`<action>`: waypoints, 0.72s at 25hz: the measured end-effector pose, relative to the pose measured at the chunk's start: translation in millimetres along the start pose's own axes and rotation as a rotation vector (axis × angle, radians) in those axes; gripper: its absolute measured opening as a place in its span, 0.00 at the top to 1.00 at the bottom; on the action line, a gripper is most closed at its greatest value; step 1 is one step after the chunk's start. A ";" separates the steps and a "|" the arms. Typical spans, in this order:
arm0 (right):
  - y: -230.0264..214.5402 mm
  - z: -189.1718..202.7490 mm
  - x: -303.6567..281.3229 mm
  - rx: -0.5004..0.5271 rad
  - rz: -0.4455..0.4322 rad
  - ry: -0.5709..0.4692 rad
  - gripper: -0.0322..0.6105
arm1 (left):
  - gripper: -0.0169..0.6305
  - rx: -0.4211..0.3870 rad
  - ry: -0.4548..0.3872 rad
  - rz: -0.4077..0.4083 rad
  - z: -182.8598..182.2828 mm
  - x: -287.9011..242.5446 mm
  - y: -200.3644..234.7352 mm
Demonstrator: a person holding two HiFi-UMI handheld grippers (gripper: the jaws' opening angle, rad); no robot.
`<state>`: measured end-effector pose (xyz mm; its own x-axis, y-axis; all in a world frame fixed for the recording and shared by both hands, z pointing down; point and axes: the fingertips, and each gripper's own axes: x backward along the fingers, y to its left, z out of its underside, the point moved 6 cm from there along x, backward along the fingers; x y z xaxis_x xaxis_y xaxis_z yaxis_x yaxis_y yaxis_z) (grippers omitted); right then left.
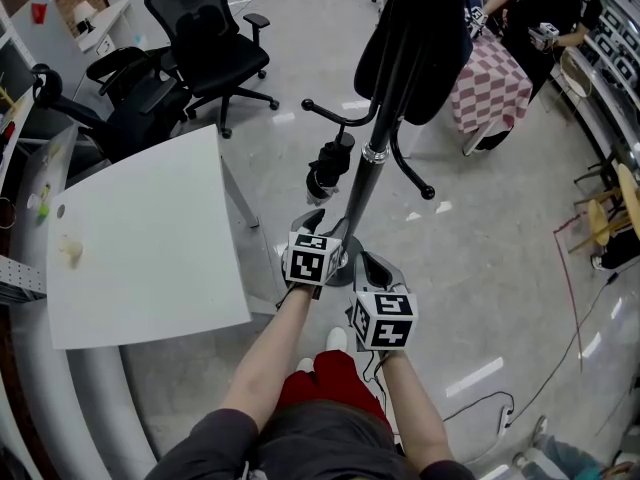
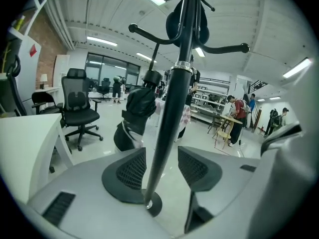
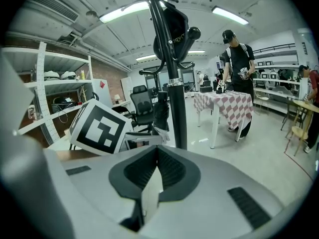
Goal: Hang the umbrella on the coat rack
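The black coat rack pole (image 1: 372, 158) rises from its round base on the floor just ahead of me. A folded black umbrella (image 1: 330, 163) hangs from one of the rack's curved hooks, left of the pole; it also shows in the left gripper view as the umbrella (image 2: 137, 111) and in the right gripper view as the umbrella (image 3: 160, 111). My left gripper (image 1: 312, 218) is open, and the pole (image 2: 172, 108) runs up between its jaws, with neither pad pressing on it. My right gripper (image 1: 372, 266) is shut and empty, right of the pole's base. A dark bag (image 1: 420, 38) hangs high on the rack.
A white table (image 1: 150, 238) stands close on the left. Black office chairs (image 1: 210, 38) sit behind it. A table with a checked cloth (image 1: 490, 78) and a person are at the back right. A cable (image 1: 480, 403) lies on the floor to the right.
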<state>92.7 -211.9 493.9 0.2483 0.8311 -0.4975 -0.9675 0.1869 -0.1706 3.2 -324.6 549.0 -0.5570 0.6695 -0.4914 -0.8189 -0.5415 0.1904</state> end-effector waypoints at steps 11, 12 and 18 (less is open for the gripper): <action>9.1 -0.3 12.9 -0.006 0.000 -0.034 0.92 | 0.93 -0.007 -0.096 -0.016 -8.2 49.0 -2.9; 10.6 -0.7 14.3 -0.005 -0.001 -0.038 0.92 | 0.94 -0.006 -0.102 -0.010 -8.5 53.6 -4.3; 19.6 -3.4 27.6 0.000 -0.011 -0.062 0.92 | 0.95 0.000 -0.141 0.022 -10.2 83.8 -15.1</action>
<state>80.7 -187.1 474.0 0.2558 0.8598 -0.4419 -0.9646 0.1967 -0.1756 -29.7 -265.5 496.2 -0.5886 0.7226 -0.3625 -0.8064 -0.5568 0.1994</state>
